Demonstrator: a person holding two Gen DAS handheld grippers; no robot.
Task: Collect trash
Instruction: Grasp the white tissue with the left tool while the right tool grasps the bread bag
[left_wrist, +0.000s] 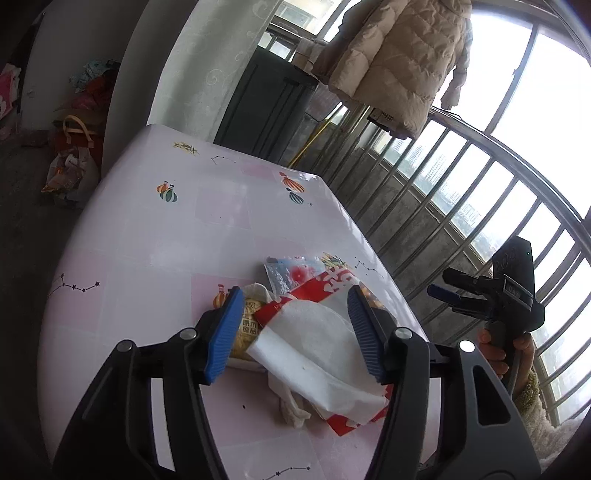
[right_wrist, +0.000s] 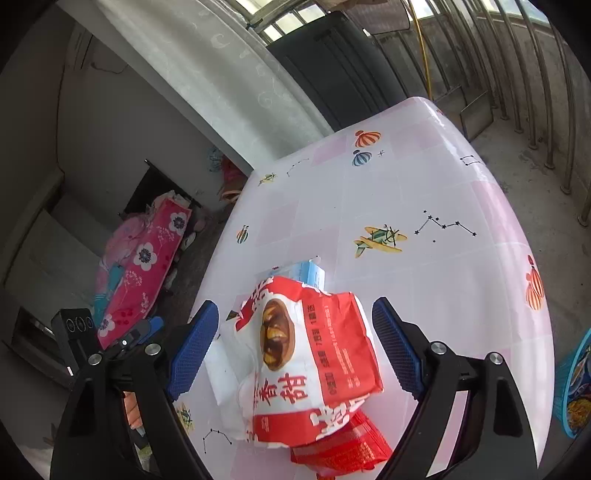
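Observation:
A pile of trash lies on the pink patterned table (left_wrist: 177, 236). In the left wrist view my left gripper (left_wrist: 295, 332) is open, its blue pads on either side of a white tissue (left_wrist: 314, 350) that lies over a red-and-white snack bag (left_wrist: 332, 284), with a yellow wrapper (left_wrist: 249, 325) and a blue-and-clear packet (left_wrist: 291, 271) beside it. In the right wrist view my right gripper (right_wrist: 295, 347) is open around the red-and-white snack bag (right_wrist: 306, 354), above a second red wrapper (right_wrist: 343, 446). A small blue-white box (right_wrist: 308, 273) lies behind. The right gripper also shows in the left wrist view (left_wrist: 458, 291), off the table's right edge.
A blue basket (right_wrist: 576, 384) holding wrappers sits at the right, beside the table. A metal balcony railing (left_wrist: 461, 192) runs right of the table, with a beige coat (left_wrist: 399, 62) hanging above. A dark cabinet (left_wrist: 266, 99) stands behind the table. Bags (left_wrist: 74, 162) and pink bedding (right_wrist: 144, 258) lie on the floor.

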